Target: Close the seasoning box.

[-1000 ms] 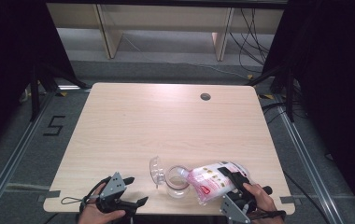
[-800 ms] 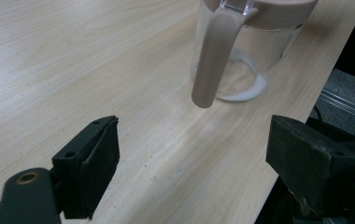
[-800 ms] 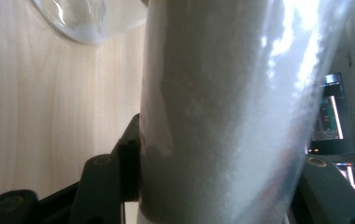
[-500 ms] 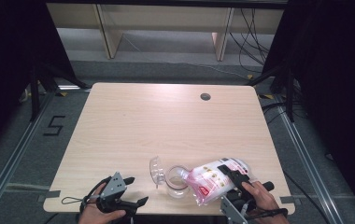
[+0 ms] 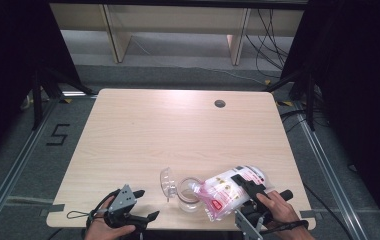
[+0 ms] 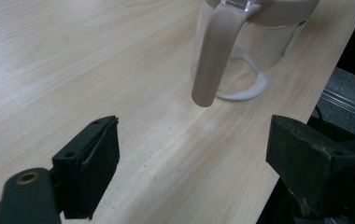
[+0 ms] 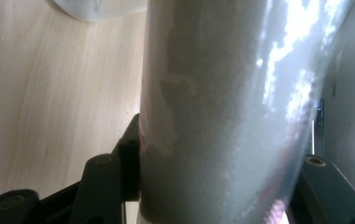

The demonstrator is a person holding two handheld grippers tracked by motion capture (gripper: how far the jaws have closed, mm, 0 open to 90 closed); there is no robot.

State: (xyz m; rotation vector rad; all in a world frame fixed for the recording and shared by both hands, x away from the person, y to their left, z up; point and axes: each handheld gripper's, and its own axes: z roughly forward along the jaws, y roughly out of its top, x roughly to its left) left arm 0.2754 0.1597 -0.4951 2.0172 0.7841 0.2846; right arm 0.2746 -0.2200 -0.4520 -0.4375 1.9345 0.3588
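A clear jar (image 5: 189, 194) with a brown rim and handle (image 6: 213, 56) stands near the table's front edge, its lid (image 5: 167, 181) swung open to the left. A little white powder (image 6: 241, 86) lies at its bottom. My right gripper (image 5: 246, 187) is shut on a pink-and-white printed bag (image 5: 225, 195), tilted with its corner over the jar's mouth. In the right gripper view the bag (image 7: 227, 116) bulges between the jaws of my right gripper (image 7: 217, 186). My left gripper (image 5: 147, 204) rests open at the front left; in its own view the left gripper (image 6: 199, 163) faces the jar with nothing between the jaws.
The wooden table (image 5: 178, 135) has a round cable hole (image 5: 220, 103) at the back right. Its front edge runs just under both hands. Shelving (image 5: 173, 25) stands behind the table, and a tape mark (image 5: 58, 135) is on the floor at the left.
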